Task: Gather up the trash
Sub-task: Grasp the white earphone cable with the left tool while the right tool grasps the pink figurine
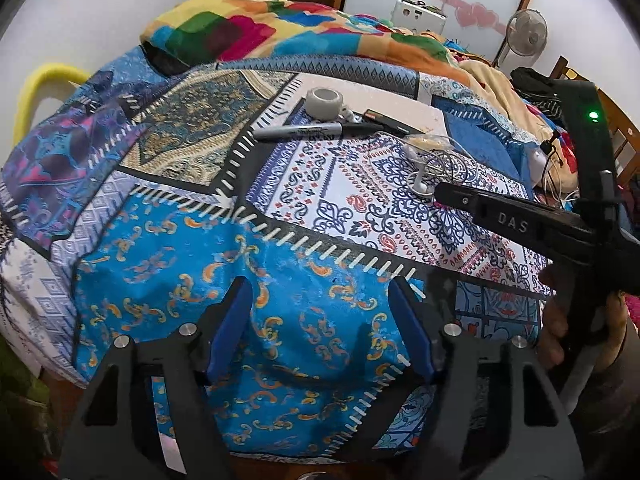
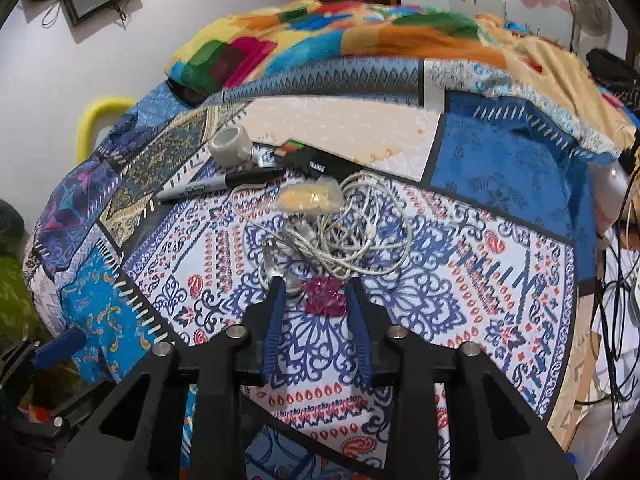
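A crumpled magenta wrapper (image 2: 325, 296) lies on the patchwork bedspread (image 2: 460, 280). My right gripper (image 2: 316, 286) is open, its blue fingers on either side of the wrapper, apart from it. Behind it lie a tangle of white cable (image 2: 340, 236) and a clear plastic bag with yellowish content (image 2: 308, 198). My left gripper (image 1: 320, 284) is open and empty above the blue patch of the bedspread (image 1: 168, 248). In the left wrist view the right gripper's black body (image 1: 520, 220) reaches in from the right beside the cable (image 1: 436, 164) and the bag (image 1: 428, 142).
A grey tape roll (image 2: 230, 144), a black marker (image 2: 224, 186) and a flat black box (image 2: 324, 164) lie further back. A colourful blanket (image 2: 320, 36) is heaped at the far side. Black cables (image 2: 616, 320) hang at the right. A fan (image 1: 526, 32) stands far right.
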### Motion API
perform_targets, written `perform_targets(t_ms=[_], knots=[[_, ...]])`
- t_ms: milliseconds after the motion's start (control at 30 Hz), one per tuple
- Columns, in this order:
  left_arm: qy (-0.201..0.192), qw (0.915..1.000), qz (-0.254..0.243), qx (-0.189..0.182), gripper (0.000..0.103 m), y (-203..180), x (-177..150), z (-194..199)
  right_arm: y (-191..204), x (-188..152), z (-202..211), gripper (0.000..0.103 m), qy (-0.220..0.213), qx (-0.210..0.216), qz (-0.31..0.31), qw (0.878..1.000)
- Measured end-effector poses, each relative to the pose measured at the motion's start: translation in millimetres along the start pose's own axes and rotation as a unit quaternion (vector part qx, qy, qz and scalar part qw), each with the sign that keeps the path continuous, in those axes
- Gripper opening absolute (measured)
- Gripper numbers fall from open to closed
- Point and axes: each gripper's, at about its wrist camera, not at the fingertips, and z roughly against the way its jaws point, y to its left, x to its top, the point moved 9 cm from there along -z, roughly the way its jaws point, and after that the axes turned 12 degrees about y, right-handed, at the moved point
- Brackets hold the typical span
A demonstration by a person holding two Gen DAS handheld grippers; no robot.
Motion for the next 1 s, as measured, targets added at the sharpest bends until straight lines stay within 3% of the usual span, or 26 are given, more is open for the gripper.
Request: perform_targets(t_ms=[433, 733, 767, 833, 900, 1000], knots=[[0.018, 0.9972, -0.034, -0.064, 0.067, -58, 41, -30, -24, -35, 29, 0.020, 0.001, 0.010, -0.009, 1.000], [0.024, 0.9945, -0.064, -0.080, 0.066, -97, 72, -59, -66, -53, 44, 0.020, -0.002, -0.022, -0.038, 0.999], [0.023, 0.9941, -0.068, -0.081, 0.064, -102, 73, -62, -71, -53, 46, 0.020, -0.005, -0.023, -0.043, 0.999], [0.018, 0.9931, -0.080, -0.083, 0.048, -112, 72, -64, -78, -55, 50, 0.020, -0.008, -0.023, -0.051, 0.998], [0.015, 0.9931, -0.092, -0.071, 0.022, -119, 70, -66, -83, -56, 54, 0.020, -0.012, -0.022, -0.057, 0.998], [0.018, 0.9934, -0.086, -0.075, 0.019, -120, 66, -65, -91, -56, 62, 0.020, -0.021, -0.024, -0.067, 0.997]])
